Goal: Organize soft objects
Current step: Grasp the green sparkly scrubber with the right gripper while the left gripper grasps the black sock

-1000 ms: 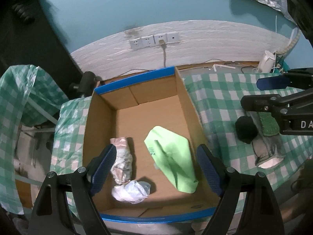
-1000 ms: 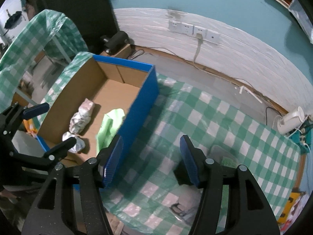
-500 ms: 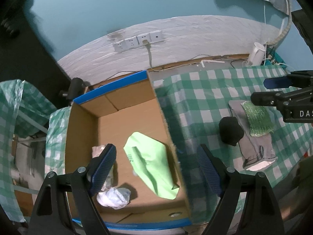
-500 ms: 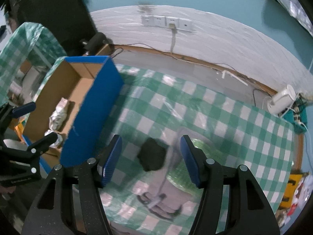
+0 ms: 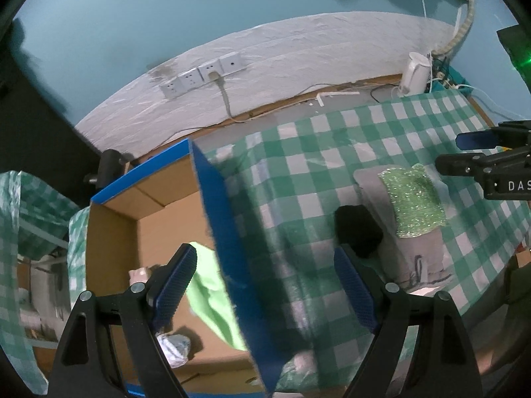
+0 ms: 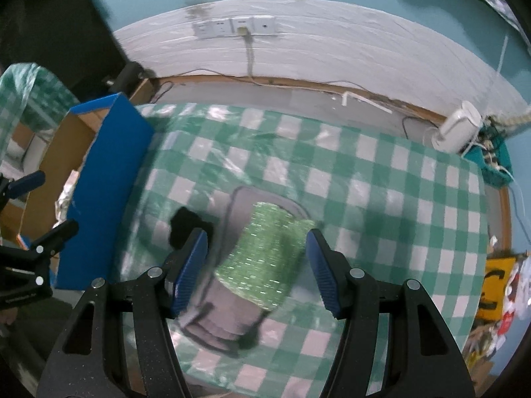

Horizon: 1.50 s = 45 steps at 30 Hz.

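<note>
soft things lie on the checked counter [image 6: 365, 179]: a sparkly green woven cloth [image 6: 265, 258] on a flat grey pouch [image 6: 225, 321], a black fuzzy lump [image 6: 182, 229] beside them. right hand-held gripper [image 6: 257, 272] hangs above the cloth, spread wide, gripping nothing. only the left view looks into the blue-edged cardboard box [image 5: 109, 238]: smooth lime fabric [image 5: 212, 298], crumpled white wad [image 5: 174, 348]. left hand-held gripper [image 5: 265, 292] is wide apart too, empty.

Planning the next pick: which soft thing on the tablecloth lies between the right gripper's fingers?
The sparkly green cloth, atop the grey pad; the black lump lies left.
</note>
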Tool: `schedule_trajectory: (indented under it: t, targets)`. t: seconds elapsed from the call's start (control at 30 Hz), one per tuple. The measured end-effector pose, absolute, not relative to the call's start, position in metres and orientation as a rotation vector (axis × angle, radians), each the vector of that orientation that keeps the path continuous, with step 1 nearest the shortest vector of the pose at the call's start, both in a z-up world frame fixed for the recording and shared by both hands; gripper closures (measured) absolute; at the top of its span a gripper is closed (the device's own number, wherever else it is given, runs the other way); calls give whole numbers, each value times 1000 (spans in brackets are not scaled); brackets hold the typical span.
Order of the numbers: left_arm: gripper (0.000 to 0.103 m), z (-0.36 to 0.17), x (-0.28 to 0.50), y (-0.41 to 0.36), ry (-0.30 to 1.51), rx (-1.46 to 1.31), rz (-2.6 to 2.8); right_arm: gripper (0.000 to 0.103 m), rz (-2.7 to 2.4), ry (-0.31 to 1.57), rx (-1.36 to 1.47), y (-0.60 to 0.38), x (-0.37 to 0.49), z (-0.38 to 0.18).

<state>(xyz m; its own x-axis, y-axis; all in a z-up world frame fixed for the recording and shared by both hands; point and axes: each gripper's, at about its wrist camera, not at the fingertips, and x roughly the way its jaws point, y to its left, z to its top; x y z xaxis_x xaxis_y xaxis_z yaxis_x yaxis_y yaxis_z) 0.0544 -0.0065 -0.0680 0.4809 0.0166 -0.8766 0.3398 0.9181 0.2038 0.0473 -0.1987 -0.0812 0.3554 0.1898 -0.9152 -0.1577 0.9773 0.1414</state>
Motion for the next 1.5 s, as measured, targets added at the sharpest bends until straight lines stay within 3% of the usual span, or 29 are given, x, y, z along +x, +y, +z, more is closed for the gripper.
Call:
schedule_trajectory:
  t: [0.93, 1.5]
  targets:
    - [17, -124, 82, -64, 1198, 422, -261, 41, 202, 1351, 197, -226, 50, -162]
    - [17, -149, 97, -70, 1259, 412, -281, 43, 243, 1357, 159, -211, 61, -175]
